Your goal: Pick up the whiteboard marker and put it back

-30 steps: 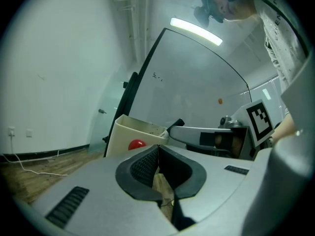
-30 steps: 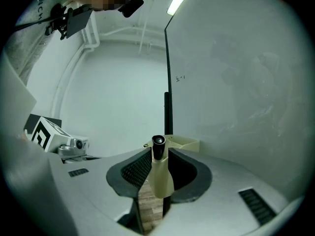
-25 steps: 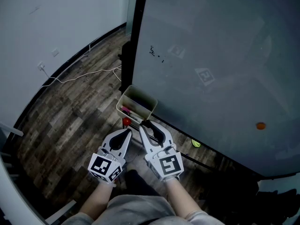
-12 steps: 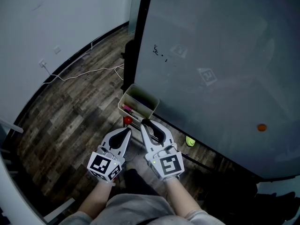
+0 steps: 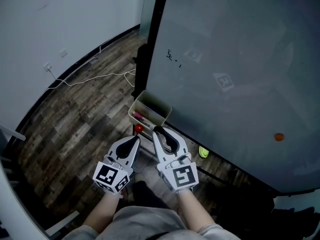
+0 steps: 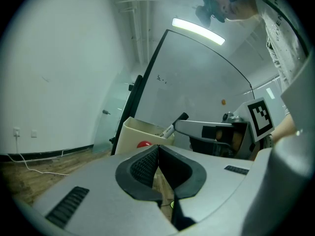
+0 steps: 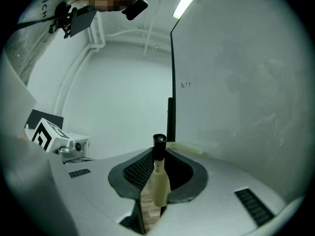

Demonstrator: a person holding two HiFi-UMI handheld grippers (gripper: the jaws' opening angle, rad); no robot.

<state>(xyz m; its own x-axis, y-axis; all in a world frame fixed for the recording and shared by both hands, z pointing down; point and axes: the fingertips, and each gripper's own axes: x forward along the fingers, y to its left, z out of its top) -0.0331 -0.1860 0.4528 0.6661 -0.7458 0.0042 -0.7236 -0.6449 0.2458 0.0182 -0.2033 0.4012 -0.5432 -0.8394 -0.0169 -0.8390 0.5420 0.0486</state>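
Jaws of the right gripper [image 5: 159, 132] are clamped on the whiteboard marker [image 7: 158, 175], whose black cap pokes out past the fingertips toward the cream tray [image 5: 159, 100] at the lower corner of the whiteboard [image 5: 240, 64]. Those of the left gripper [image 5: 134, 141] are pressed together with nothing between them, just beside the right one and short of the tray.
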